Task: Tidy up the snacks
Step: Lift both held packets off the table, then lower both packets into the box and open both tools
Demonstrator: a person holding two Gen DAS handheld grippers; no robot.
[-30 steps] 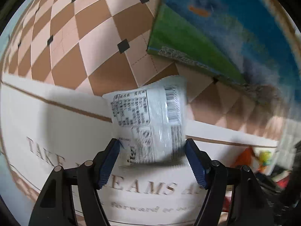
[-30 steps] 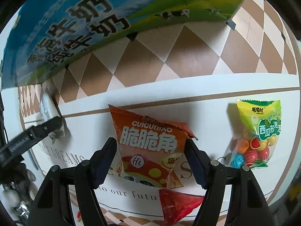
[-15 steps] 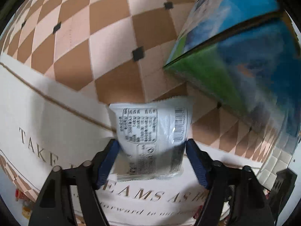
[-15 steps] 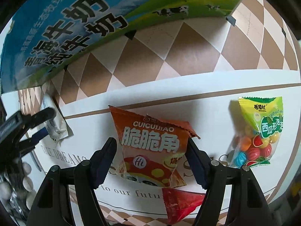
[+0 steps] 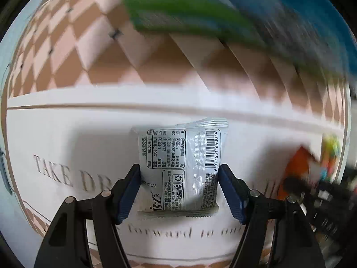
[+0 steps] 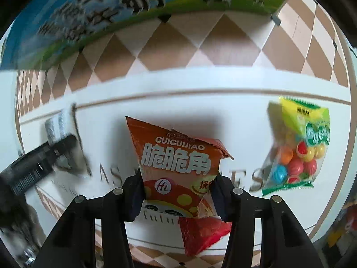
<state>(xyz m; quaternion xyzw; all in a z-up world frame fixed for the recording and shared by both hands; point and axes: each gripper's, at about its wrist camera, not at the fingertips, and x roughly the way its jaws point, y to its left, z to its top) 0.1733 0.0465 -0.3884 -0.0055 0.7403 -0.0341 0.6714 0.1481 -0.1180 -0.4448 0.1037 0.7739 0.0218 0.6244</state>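
- Two grippers show, one per wrist view, both pointing down at a white tablecloth point(image 6: 107, 116) with grey lettering and a brown-and-cream diamond border.
- The left gripper point(image 5: 179, 188) has its blue pads pressed against the two sides of one silver-white snack packet point(image 5: 181, 160), which hangs with its printed back toward the camera: nutrition table, barcode, recycling mark. The jaws stand about half apart, stopped by the packet's width.
- The right gripper point(image 6: 177, 197) has just been closing its jaws; they now pinch one orange-red snack bag point(image 6: 176, 163) marked CUICUIJIAO, its lower part squeezed between the pads and its torn top corner sticking out to the right.
- One smaller red packet point(image 6: 200, 234) lies on the cloth just below the orange-red bag, partly hidden behind it.
- One green-and-yellow candy bag point(image 6: 294, 147) with coloured balls inside lies flat on the cloth, well to the right of the right gripper.
- One large carton point(image 6: 116, 15) printed blue and green with big Chinese characters stands at the far edge in both views; it is blurred in the left wrist view.
- In the right wrist view the left gripper and its silver-white packet appear at the left edge, blurred.
- Snack items counted: four. Cartons: one.
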